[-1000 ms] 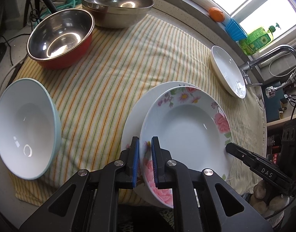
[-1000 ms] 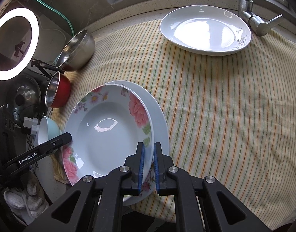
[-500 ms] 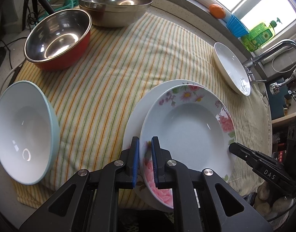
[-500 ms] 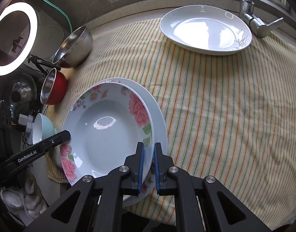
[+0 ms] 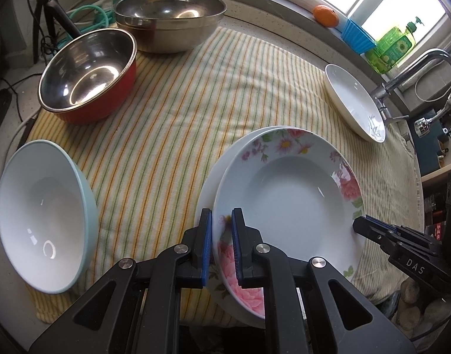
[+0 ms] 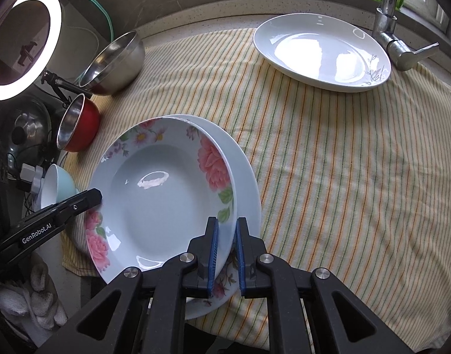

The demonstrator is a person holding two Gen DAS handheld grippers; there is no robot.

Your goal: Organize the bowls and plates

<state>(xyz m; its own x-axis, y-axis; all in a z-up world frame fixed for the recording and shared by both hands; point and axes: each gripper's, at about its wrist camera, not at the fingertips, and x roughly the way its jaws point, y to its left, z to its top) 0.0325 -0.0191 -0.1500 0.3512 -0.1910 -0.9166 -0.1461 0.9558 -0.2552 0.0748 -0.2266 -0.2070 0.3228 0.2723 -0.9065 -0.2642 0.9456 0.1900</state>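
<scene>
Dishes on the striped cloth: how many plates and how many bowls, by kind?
Plates: 3 – floral plate, plain plate under it, white plate by the tap.
Bowls: 3 – large steel bowl, red-sided steel bowl, pale blue bowl.
Total: 6

Across the last second the floral plate [image 5: 287, 203], pinched at opposite rims by the left claw [image 5: 221, 244] and the right claw [image 6: 225, 253], has come lower over the plain white plate [image 6: 246, 177] beneath it, so less of that plate's rim shows at 9 o'clock in the left wrist view. In that view the striped cloth [image 5: 196, 103] and the bowls have slid slightly toward 6 o'clock. Both claws' grip looks unaltered.
</scene>
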